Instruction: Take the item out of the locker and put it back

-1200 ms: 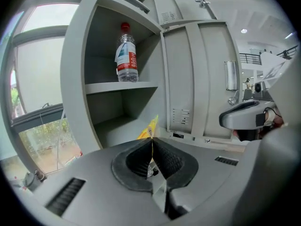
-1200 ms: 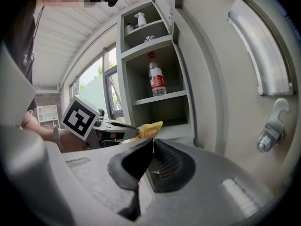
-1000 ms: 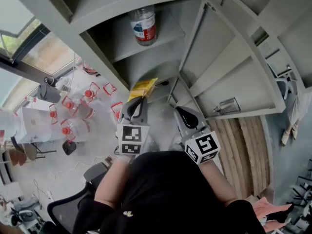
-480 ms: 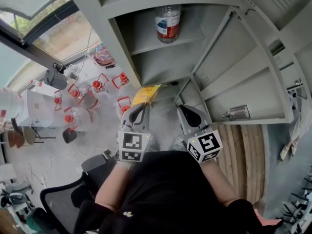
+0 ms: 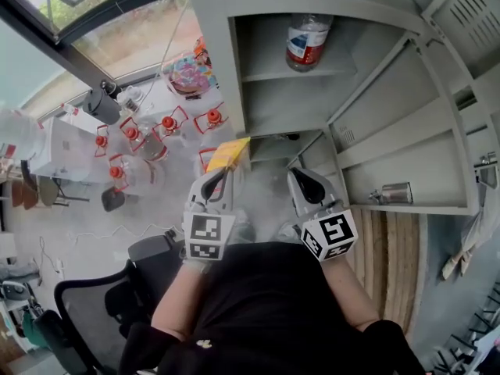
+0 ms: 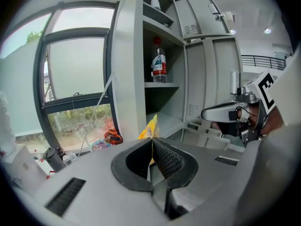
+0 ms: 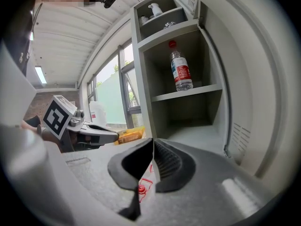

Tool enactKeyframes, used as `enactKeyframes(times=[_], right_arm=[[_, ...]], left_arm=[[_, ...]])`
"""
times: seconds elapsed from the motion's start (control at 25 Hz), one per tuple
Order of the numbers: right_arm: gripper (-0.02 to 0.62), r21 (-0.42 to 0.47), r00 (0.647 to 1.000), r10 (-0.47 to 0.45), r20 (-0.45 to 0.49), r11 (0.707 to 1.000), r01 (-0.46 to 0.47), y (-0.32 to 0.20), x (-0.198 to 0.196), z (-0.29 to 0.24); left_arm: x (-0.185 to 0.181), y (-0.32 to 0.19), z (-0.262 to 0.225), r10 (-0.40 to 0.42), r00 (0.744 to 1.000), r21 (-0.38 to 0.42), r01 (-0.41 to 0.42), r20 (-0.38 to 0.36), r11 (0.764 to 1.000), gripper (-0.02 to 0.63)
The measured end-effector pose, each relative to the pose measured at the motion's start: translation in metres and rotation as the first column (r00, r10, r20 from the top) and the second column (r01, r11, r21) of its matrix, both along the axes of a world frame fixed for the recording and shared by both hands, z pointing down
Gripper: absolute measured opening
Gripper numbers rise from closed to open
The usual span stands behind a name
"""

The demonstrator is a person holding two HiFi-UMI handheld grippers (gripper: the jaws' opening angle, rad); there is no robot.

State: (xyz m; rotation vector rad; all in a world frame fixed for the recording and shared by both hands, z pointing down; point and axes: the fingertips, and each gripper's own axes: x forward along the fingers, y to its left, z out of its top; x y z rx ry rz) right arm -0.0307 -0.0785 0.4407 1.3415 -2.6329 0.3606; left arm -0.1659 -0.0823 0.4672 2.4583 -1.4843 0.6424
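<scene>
A flat yellow packet (image 5: 228, 153) sticks up from my left gripper (image 5: 223, 174), which is shut on its lower edge. In the left gripper view the packet (image 6: 149, 127) shows as a thin yellow strip pinched between the dark pads (image 6: 164, 160). It hangs just outside the grey locker (image 5: 226, 69), by the left wall of the lower compartment (image 5: 285, 112). A clear bottle with a red label (image 5: 307, 41) stands on the shelf above. My right gripper (image 5: 301, 180) is beside the left one, shut and empty, pointing into the lower compartment (image 7: 197, 126).
The locker's door (image 5: 391, 123) stands open to the right, with a small clear thing (image 5: 391, 193) on its ledge. Several red-capped glass flasks (image 5: 141, 135) crowd the surface at the left under the window. An office chair (image 5: 101, 311) is behind my left side.
Both grippers have drifted left relative to the locker. The yellow packet went from the mouth of the lower compartment to beside its left wall. The view has swung toward the window.
</scene>
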Motion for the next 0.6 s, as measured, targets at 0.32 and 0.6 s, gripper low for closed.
enactKeyframes(times=[0.32,0.6], right_arm=[[0.003,0.008,0.999,-0.044,0.005,0.999,0.044,-0.004,-0.019,-0.002],[0.003,0.009,0.998,-0.063,0.009,0.998,0.062,-0.006,-0.028,-0.002]], left_arm=[[-0.036,0.009,-0.003,-0.092,0.996,0.005,0.092,0.001,0.996,0.017],[-0.063,0.015,-0.008,-0.158,0.987,0.016,0.158,0.004,0.987,0.017]])
